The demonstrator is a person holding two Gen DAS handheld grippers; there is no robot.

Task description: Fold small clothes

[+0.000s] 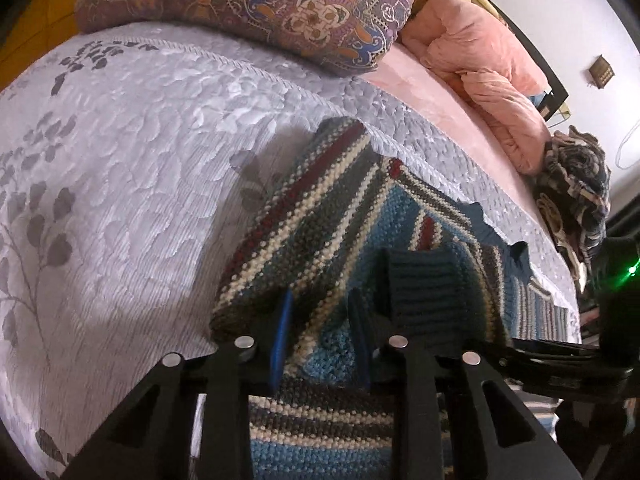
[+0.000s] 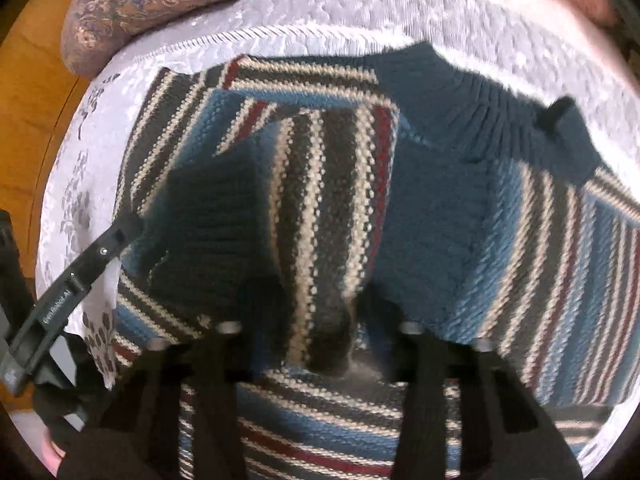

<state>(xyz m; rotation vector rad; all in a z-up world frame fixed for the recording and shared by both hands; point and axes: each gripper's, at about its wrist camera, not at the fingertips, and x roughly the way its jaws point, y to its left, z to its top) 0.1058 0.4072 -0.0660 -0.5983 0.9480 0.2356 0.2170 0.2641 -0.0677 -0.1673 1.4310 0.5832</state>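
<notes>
Sweater (image 1: 320,216), striped in blue, grey, cream and dark red, lies on the bed (image 1: 120,160), partly folded, one sleeve doubled over the body. Left gripper (image 1: 320,340) sits low over the near hem; fingers spread, blue pads visible, knit fabric between them but no clear pinch. Dark ribbed cuff (image 1: 424,284) just beside its right finger. Right gripper (image 2: 320,332) points at a striped fold that rises between its fingers; view is motion-blurred, so grip state cannot be told. Bed cover is pale lilac with grey leaf print. Patterned pillow (image 1: 248,4) and pink quilt (image 1: 492,76) at the far edge. Heap of clothes (image 1: 572,200) at right, partly cut off.
</notes>
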